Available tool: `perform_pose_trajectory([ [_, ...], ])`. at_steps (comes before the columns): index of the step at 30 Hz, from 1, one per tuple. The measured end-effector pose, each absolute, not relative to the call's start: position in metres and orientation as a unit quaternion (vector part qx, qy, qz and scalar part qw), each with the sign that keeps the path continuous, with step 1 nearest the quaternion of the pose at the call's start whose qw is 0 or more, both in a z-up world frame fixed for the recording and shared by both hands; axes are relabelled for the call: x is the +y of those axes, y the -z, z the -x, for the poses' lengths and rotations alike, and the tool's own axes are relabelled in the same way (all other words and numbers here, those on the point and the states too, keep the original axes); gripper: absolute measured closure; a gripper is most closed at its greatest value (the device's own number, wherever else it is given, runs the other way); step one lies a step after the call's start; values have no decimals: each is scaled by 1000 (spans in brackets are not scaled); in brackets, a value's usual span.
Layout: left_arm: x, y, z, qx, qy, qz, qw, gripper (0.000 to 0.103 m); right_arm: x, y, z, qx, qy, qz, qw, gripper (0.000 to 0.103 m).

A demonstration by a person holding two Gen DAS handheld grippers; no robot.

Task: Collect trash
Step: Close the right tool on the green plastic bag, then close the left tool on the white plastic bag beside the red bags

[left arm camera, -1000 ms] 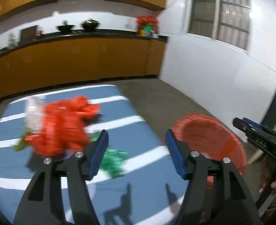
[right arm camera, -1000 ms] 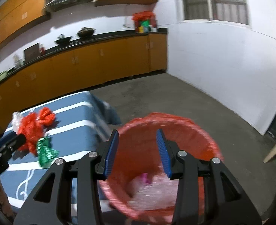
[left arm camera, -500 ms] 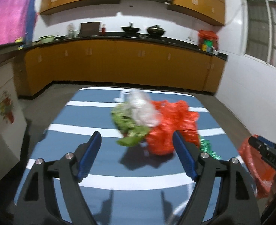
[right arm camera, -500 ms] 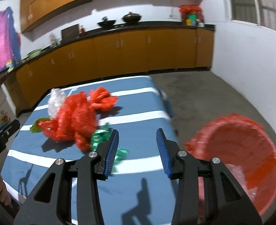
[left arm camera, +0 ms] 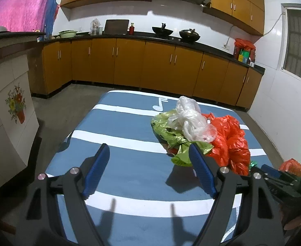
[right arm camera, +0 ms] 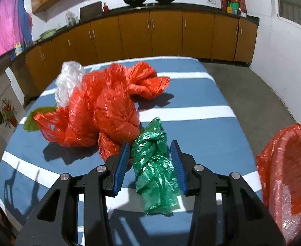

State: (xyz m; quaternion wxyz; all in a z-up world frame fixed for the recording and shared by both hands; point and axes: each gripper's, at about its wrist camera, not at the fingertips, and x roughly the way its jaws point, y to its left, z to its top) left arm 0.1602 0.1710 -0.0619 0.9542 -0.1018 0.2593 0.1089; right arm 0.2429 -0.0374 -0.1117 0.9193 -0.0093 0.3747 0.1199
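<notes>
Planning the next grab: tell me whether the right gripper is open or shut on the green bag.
Open. The right gripper frames the green bag, but gaps show between pads and plastic.

No legible text, label, brand or number appears in either view. The one sign you can make out is a white musical note [left arm camera: 160, 105] printed on the blue striped table cover [left arm camera: 117, 143], at its far edge just behind the heap of plastic bags [left arm camera: 199, 131]. Packages on the counter are too small to read.
</notes>
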Motion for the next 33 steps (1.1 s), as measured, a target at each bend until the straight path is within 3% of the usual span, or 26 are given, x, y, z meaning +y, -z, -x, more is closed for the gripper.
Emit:
perform_pose_trajectory([
  [10,167,62,-177,261,-86,109,955,25,-37,126,-251,407,-107,26,907,60],
  [13,165,58,-188,261,-75,116,955,25,-40,129,-251,411,-102,35,905,66],
  [22,162,49,-267,308,-55,123,942,26,-63,125,-250,403,-82,21,911,70],
  [33,148,80,-332,383,-35,124,915,43,-82,119,-247,397,-78,1,915,70],
])
